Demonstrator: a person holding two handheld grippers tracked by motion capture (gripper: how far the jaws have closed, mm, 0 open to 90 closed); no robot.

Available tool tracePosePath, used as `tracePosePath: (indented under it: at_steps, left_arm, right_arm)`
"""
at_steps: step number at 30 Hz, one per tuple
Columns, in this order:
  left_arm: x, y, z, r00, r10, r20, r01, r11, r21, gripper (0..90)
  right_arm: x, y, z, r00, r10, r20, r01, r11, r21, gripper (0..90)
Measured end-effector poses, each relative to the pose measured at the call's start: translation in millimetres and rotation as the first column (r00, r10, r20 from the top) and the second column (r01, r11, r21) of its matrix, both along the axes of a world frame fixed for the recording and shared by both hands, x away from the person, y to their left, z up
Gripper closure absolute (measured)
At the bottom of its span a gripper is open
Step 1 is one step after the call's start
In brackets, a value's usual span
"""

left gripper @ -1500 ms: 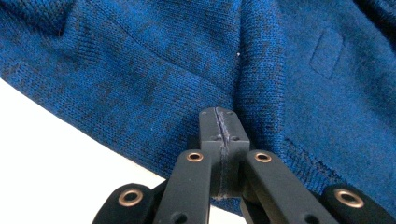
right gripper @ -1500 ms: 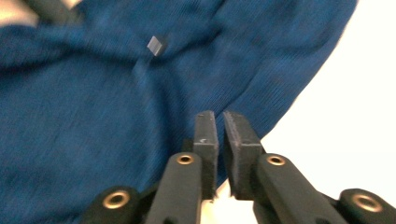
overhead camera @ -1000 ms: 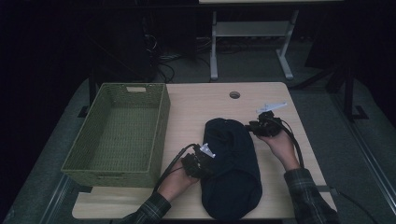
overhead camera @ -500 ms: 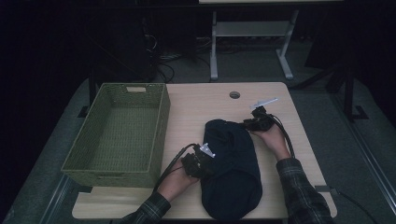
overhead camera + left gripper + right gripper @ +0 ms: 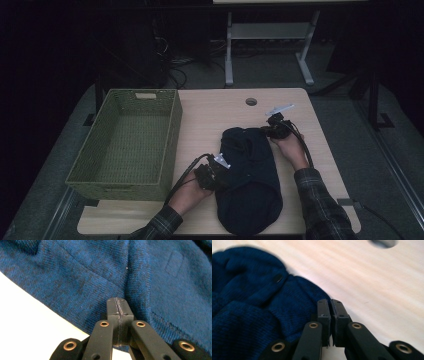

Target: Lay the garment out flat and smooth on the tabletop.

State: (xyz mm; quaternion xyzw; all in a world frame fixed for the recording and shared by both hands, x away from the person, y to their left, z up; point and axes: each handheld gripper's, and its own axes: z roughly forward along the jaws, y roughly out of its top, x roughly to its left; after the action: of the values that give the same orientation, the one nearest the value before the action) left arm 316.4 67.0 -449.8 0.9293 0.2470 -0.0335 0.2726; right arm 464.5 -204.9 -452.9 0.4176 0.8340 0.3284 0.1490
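Note:
A dark blue knit sweater [image 5: 250,185] lies folded on the wooden table [image 5: 210,115], long side running away from me. My left gripper [image 5: 224,178] sits at its left edge, and its jaws [image 5: 117,301] are pressed together where the creases in the sweater [image 5: 75,272] meet. My right gripper [image 5: 266,132] is at the far right corner. Its jaws [image 5: 330,302] have just been closing and now stand almost together on the hem of the sweater [image 5: 249,297], which runs in behind the left pad.
A green woven basket [image 5: 172,135], with nothing in it, stands on the left of the table close to the sweater. A round cable hole [image 5: 251,101] lies in the tabletop beyond the right gripper. Bare wood stretches between basket and sweater.
The right hand has shifted slightly left to the sweater's far right corner, and its jaws have come together. The left hand and the sweater have kept still.

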Motion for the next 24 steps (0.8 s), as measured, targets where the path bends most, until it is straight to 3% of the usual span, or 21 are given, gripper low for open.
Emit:
tracePosePath:
  at_steps: [1,4,6,10,13,15,21,24]
  left_arm:
    - [0.0,0.0,0.2,1.0000,-0.001,0.001,0.001,1.0000,0.002,90.0]
    - [-0.4,-0.8,0.3,1.0000,-0.002,0.009,0.002,1.0000,0.006,90.0]
    - [-0.2,-0.7,0.1,1.0000,-0.003,0.009,0.003,1.0000,0.002,90.0]
    - [1.4,1.1,-0.8,1.0000,-0.005,-0.005,0.005,0.9999,-0.016,90.0]
    - [4.8,3.3,-1.2,0.9997,-0.015,-0.018,0.015,0.9996,-0.023,90.0]
    - [6.6,4.7,0.1,0.9997,-0.008,-0.023,0.007,0.9995,-0.032,87.7]
    - [15.5,8.1,11.5,0.9991,0.039,0.016,-0.038,0.9976,-0.057,86.8]
    - [24.7,9.1,17.2,0.9954,0.080,0.054,-0.077,0.9959,-0.047,86.8]
  right_arm:
    - [3.3,-1.0,0.6,0.9999,-0.001,-0.016,0.001,1.000,-0.003,86.4]
    - [11.6,-1.6,-0.7,1.0000,-0.003,-0.003,0.003,1.000,-0.029,86.3]
    - [15.5,2.6,-5.2,0.9995,-0.009,-0.031,0.008,0.999,-0.036,85.8]
    - [11.3,5.2,-0.1,0.9999,-0.010,-0.011,0.010,1.000,-0.007,71.4]
    - [3.1,-0.3,9.7,0.9998,-0.017,0.014,0.016,0.999,0.030,70.5]
    - [-2.8,-4.2,14.5,0.9999,-0.008,0.010,0.007,0.998,0.063,73.0]
    - [-23.6,-9.3,24.9,0.9995,0.027,0.014,-0.029,0.995,0.096,89.8]
    - [-31.9,-9.8,23.1,0.9984,0.056,0.003,-0.056,0.994,0.092,90.0]
